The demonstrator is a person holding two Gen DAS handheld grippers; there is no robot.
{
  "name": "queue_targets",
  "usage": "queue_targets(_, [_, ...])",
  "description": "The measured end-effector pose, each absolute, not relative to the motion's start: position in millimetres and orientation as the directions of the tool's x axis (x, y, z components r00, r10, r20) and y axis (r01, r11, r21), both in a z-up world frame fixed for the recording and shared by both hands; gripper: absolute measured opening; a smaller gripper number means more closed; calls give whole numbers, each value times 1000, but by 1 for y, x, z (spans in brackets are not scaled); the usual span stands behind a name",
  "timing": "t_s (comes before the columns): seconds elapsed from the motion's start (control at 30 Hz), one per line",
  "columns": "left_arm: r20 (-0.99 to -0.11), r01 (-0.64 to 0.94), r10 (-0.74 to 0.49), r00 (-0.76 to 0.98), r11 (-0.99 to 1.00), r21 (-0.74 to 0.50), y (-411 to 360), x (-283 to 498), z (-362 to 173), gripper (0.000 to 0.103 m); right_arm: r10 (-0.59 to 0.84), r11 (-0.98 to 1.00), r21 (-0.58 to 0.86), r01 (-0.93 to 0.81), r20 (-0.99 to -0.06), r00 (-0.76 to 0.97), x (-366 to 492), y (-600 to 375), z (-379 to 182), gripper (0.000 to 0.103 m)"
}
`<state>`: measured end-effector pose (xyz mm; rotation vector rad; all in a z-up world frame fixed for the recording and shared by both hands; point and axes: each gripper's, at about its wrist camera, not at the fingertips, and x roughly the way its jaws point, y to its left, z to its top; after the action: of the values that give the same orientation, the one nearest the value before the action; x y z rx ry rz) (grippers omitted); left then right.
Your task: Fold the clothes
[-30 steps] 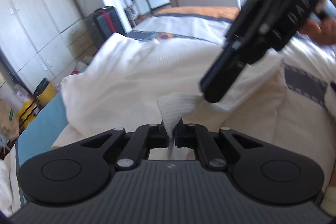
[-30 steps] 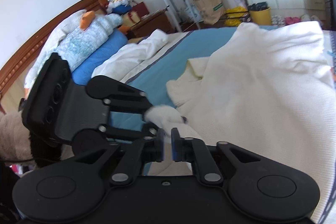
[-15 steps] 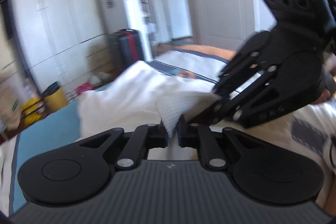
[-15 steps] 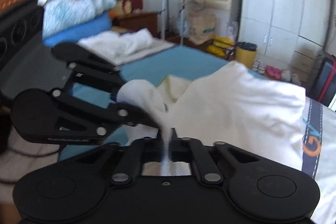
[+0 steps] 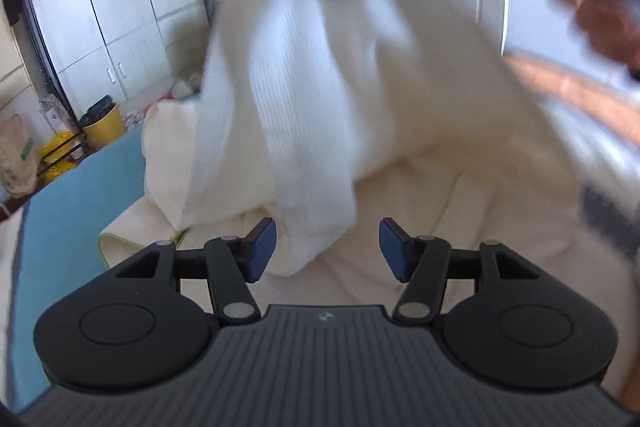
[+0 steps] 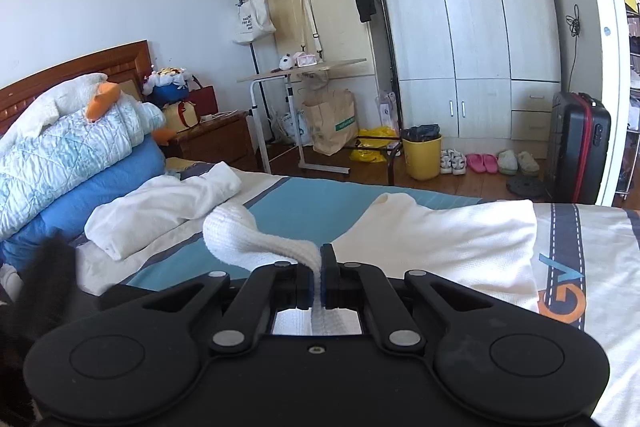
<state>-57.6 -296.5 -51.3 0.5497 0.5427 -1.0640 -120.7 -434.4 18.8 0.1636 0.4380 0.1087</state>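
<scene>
A white waffle-knit garment [image 6: 436, 239] lies spread over a bed with a blue sheet [image 6: 304, 211], one part of it pinched in the right gripper [image 6: 316, 279], whose blue-padded jaws are clenched tight on a ridge of cloth. From those jaws a rolled band of the fabric curls away to the left, while the broad body of the garment stretches off to the right and far side, flat but softly creased.

In the left wrist view the left gripper [image 5: 327, 247] stands released, its jaws spread wide and holding nothing; a hanging fold of the same white garment [image 5: 304, 131] drops down between and just beyond them, its lower tip near the left pad [image 5: 262, 247]. That fold is blurred, so whether it touches the pad cannot be told. A dark blurred bar at the top of that view is probably the other gripper, lifting the cloth. The fabric looks thick, ribbed and cream-white, piled in loose folds on the near bed. A second white garment [image 6: 160, 211] lies heaped at far left.
</scene>
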Motion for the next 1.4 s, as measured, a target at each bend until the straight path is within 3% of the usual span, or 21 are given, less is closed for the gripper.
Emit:
queue_targets(0.13, [-674,908,-615,408,348,232,-319,-49,-69,57,141,979,192,-66,-407,903,-128,-438,17,4])
queue_targets(0.17, [-662,900,-615,429,347,262,-322,-49,-69,41,141,978,197,-65,-404,904,-130,-440,17,4])
queue_targets(0.2, [-645,888,-615,454,370,273,-323,-45,-66,5,142,977,202,-64,-400,905,-131,-442,17,4])
queue_targets(0.33, [-565,827,-608,558,463,320,-326,-29,-53,4,148,969,239,-61,-365,919,-145,-454,19,4])
queue_targets(0.47, [-367,711,-612,700,549,439,-319,-19,-27,4,165,948,311,-62,-317,934,-164,-471,21,4])
queue_targets(0.5, [-335,690,-610,718,559,460,-317,-18,-24,5,172,941,332,-64,-307,936,-167,-475,20,4])
queue_targets(0.63, [-410,677,-544,732,517,524,-310,-24,-40,9,226,912,399,-94,-297,928,-174,-478,11,4])
queue_targets(0.83, [-505,661,-428,749,438,609,-299,-32,-64,28,368,910,356,-211,-462,807,-165,-433,-20,4])
queue_targets(0.9, [-530,656,-386,755,421,627,-296,-33,-70,50,397,912,316,-260,-529,750,-163,-411,-31,4])
queue_targets(0.97, [-544,648,-355,761,462,605,-293,-29,-66,55,420,907,295,-301,-572,705,-164,-395,-43,4])
queue_targets(1.1, [-598,672,-354,720,572,471,-282,-16,-57,61,434,900,328,-288,-608,664,-163,-392,-58,4])
queue_targets(1.23, [-687,679,-381,618,699,223,-253,12,-51,69,434,901,321,-293,-632,642,-162,-387,-63,4])
queue_targets(1.3, [-686,678,-433,585,726,119,-241,21,-53,69,434,901,323,-290,-641,633,-162,-384,-65,4])
queue_targets(1.4, [-657,687,-479,581,723,80,-244,33,-57,66,441,896,348,-276,-633,636,-163,-385,-65,4])
